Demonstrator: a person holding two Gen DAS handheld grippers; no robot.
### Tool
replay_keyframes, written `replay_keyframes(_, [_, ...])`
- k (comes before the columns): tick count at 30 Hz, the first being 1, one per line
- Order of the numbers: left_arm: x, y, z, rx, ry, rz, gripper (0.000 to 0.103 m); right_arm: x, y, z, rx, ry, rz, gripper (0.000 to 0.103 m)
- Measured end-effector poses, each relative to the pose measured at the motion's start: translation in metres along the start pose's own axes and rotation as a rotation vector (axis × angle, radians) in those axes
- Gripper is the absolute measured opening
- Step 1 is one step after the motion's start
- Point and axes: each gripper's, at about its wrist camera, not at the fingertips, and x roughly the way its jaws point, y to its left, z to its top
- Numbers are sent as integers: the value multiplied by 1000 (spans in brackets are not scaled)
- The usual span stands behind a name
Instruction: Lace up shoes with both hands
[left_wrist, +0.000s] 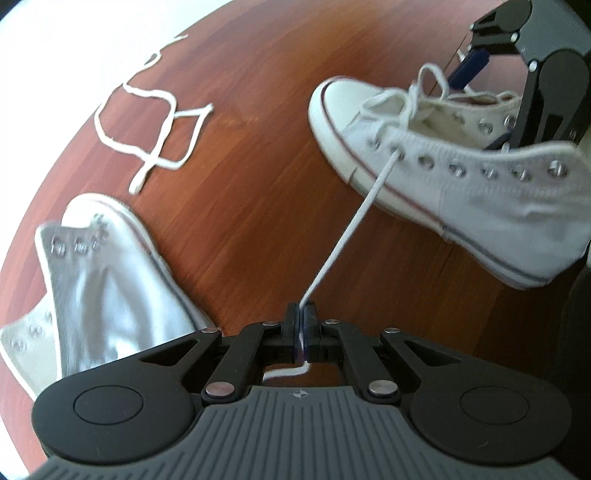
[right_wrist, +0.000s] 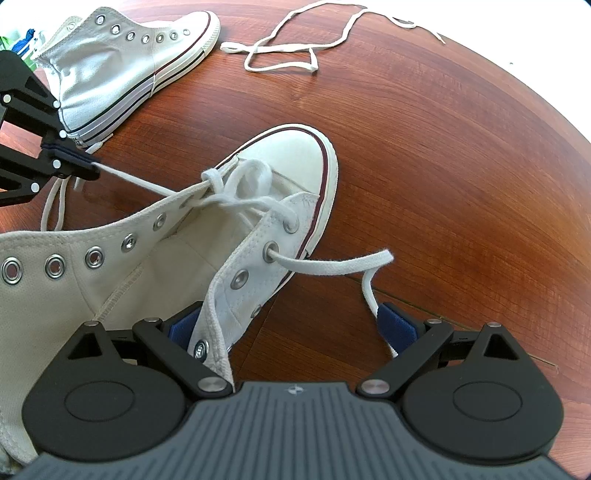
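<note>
Far left: second white high-top (right_wrist: 122, 62) lies on its side on the wooden table (right_wrist: 443, 166), eyelets bare, with a loose white shoelace (right_wrist: 291, 55) tangled just beyond its toe. Neither is in play at this moment.

Left gripper (left_wrist: 303, 325): clenched on one end of the lace (left_wrist: 347, 236), pads pressed flat together with a short tail poking out behind them. That strand runs taut from the jaws up to a low eyelet on the near side of the working high-top (left_wrist: 461, 184). My read: the tension is there to draw slack through the eyelet and seat the crossing near the toe cap.

Centre: only the lowest eyelets carry lace, and a loose loop (right_wrist: 247, 184) bunches over the tongue; the upper eyelets are empty. So lacing looks partway, near the toe end.

Right gripper (right_wrist: 291, 332): jaws spread wide, gripping nothing. The shoe's right eyelet flap (right_wrist: 229, 314) sits between its fingers, against the left pad. The other lace end (right_wrist: 332, 264) exits the second eyelet on that flap and droops down beside the right pad (right_wrist: 399, 326); contact there is unclear. Likely it is steadying the shoe against the left pull.
</note>
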Motion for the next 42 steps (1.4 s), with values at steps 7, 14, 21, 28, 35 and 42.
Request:
replay_keyframes(7, [4, 9, -15, -26, 61, 10, 2, 1, 0, -1, 1, 0, 0, 97])
replay_keyframes(14, [-4, 0, -10, -3, 24, -19, 24, 1, 0, -1, -2, 1, -2, 97])
replay_keyframes(21, [-11, -15, 18, 32, -52, -56, 29, 0, 1, -1, -1, 0, -2, 97])
replay_keyframes(28, [-2, -35, 53, 93, -108, -89, 27, 1, -1, 1, -1, 0, 2, 97])
replay_keyframes(35, [8, -49, 72, 139, -131, -69, 25, 1, -1, 1, -3, -1, 2, 97])
replay_keyframes(42, [9, -54, 71, 170, -121, -61, 2, 1, 0, 1, -8, -1, 0, 97])
